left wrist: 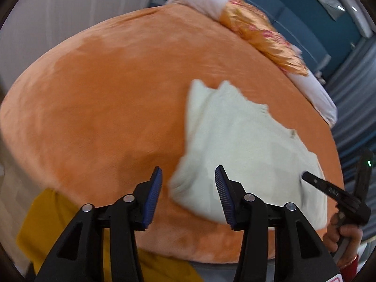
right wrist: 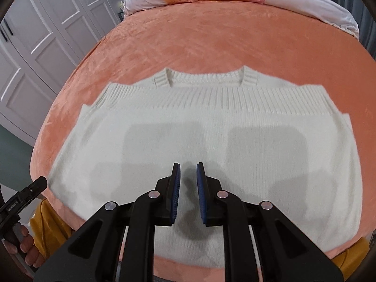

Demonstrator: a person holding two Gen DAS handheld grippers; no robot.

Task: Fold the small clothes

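On the orange bed (right wrist: 199,42), white sweater (right wrist: 199,127) spread flat, ready for folding. Left gripper (left wrist: 188,195) spread, empty. Right gripper (right wrist: 188,195) nearly pressed together, pinching nothing.

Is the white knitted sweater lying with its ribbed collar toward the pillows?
Yes, the white knitted sweater lies flat, its ribbed collar on the pillows' side.

1. A small cream-white knitted sweater vest (right wrist: 202,122) is lying flat and spread open on the orange bed cover (right wrist: 188,42).
2. Its ribbed neckline (right wrist: 204,77) is pointing toward the pillows, and its hem is sitting at the near edge of the bed.
3. A band of wide ribbing is running across the shoulders, with finer knit covering the body below.
4. In the left wrist view the vest (left wrist: 237,145) is lying slanted on the bed and looking slightly blurred.
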